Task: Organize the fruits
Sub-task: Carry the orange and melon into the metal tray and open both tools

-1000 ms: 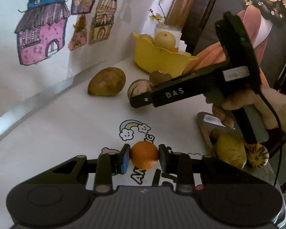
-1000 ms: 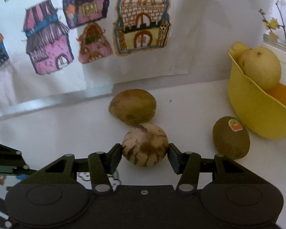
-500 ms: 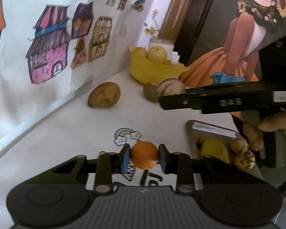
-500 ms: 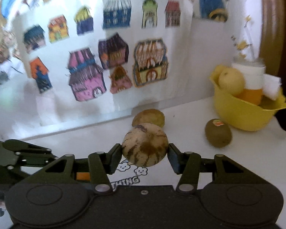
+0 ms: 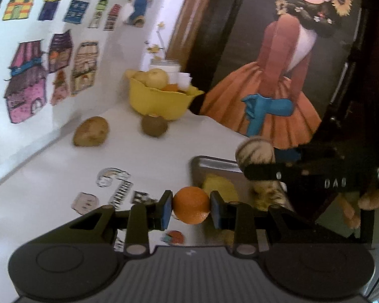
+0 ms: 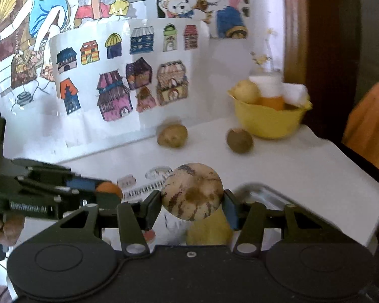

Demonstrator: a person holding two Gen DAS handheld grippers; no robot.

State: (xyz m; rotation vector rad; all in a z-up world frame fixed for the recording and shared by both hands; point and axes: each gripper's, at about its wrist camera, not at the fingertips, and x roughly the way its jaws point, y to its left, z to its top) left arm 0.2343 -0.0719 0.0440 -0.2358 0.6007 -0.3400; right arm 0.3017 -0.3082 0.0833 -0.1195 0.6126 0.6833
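My left gripper (image 5: 191, 208) is shut on a small orange (image 5: 191, 208), held above the white table near the left edge of a metal tray (image 5: 214, 162). My right gripper (image 6: 192, 203) is shut on a round striped melon (image 6: 192, 195), lifted over that tray (image 6: 262, 193). The melon (image 5: 255, 152) and the right gripper's black arm show at the right of the left wrist view. A yellow fruit (image 5: 219, 185) lies in the tray. The left gripper with the orange (image 6: 108, 189) appears at the left of the right wrist view.
A yellow bowl (image 5: 161, 101) holding a pear and other fruit stands at the back by the wall. In front of it lie a kiwi (image 5: 154, 126) and a brownish mango (image 5: 91, 135). Stickers mark the table (image 5: 50, 176); its right edge drops off beside the tray.
Both grippers rose and pulled back from the wall with their fruit. The right gripper carried the melon from beside the mango and kiwi to over the tray.
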